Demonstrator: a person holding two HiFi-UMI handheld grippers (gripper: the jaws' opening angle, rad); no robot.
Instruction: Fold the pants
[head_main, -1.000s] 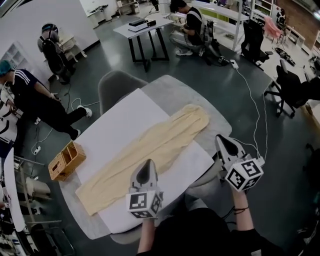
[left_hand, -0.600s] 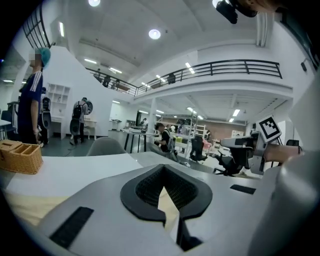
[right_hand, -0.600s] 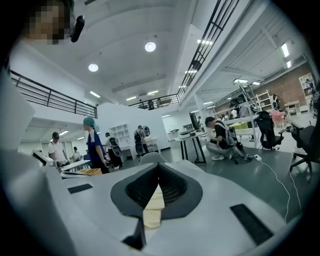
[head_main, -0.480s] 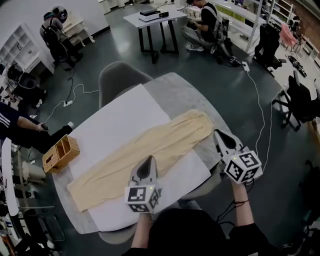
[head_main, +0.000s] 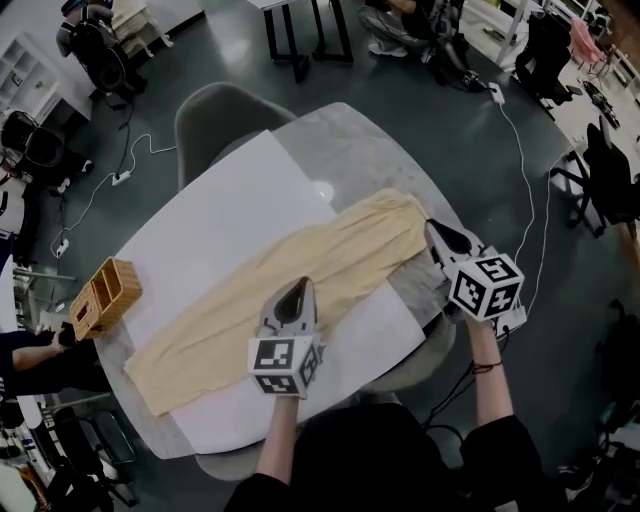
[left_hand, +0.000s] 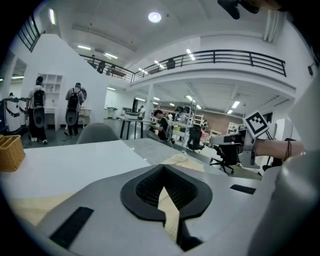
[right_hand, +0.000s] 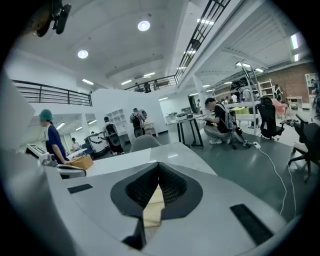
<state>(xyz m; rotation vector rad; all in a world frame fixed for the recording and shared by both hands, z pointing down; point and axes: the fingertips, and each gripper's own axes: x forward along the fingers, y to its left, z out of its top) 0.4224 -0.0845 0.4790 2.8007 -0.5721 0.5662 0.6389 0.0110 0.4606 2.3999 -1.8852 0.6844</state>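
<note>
Right claw (head_main: 435, 230) shut, long cream fabric pants (head_main: 350, 252)

Cream pants (head_main: 300, 285) are laid flat, diagonally across the white sheet (head_main: 215, 230). The wide end is carried past the sheet's right edge, the narrow end to its lower left.

You have no readable words, numbers, brand names or signs anywhere in these views. The only printed marks are the black-and-white square patterns on the cube (head_main: 283, 362) of your left gripper (head_main: 297, 290) and on the second cube (head_main: 487, 285) of your right gripper (head_main: 437, 232). These patterns are plain blocks with no letters or digits, and any print in the room behind is too small and blurred to make out.
</note>
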